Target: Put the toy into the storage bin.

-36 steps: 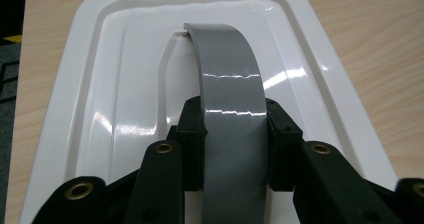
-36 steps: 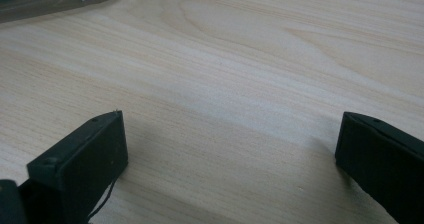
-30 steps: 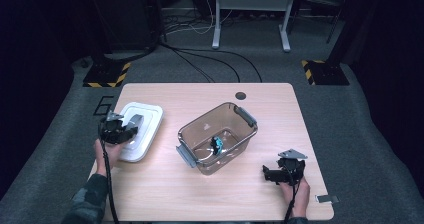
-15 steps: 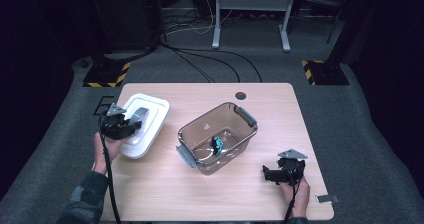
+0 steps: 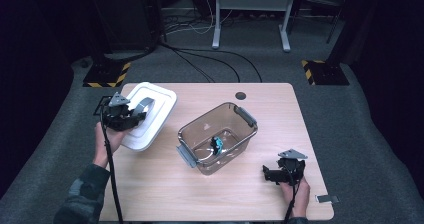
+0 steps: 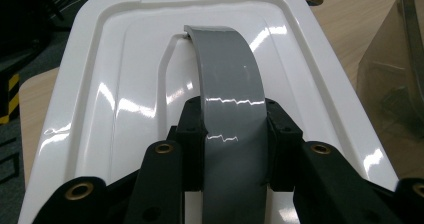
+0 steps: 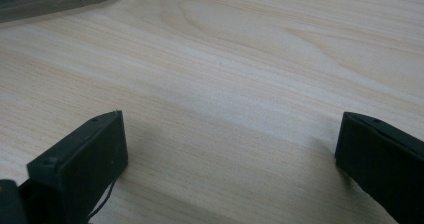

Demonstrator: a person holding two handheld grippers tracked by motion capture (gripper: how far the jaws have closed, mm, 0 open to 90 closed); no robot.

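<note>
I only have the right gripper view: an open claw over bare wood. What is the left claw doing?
Observer: The left claw is shut on the grey arched handle of a white rectangular plastic lid.
Operator: Where does that lid belong?
Observer: Probably on the clear plastic bin with grey latches, which stands open at mid-table, apart from the lid.
Operator: Anything inside?
Observer: A small blue-and-black item lies on the bottom; it is too small to identify.
</note>
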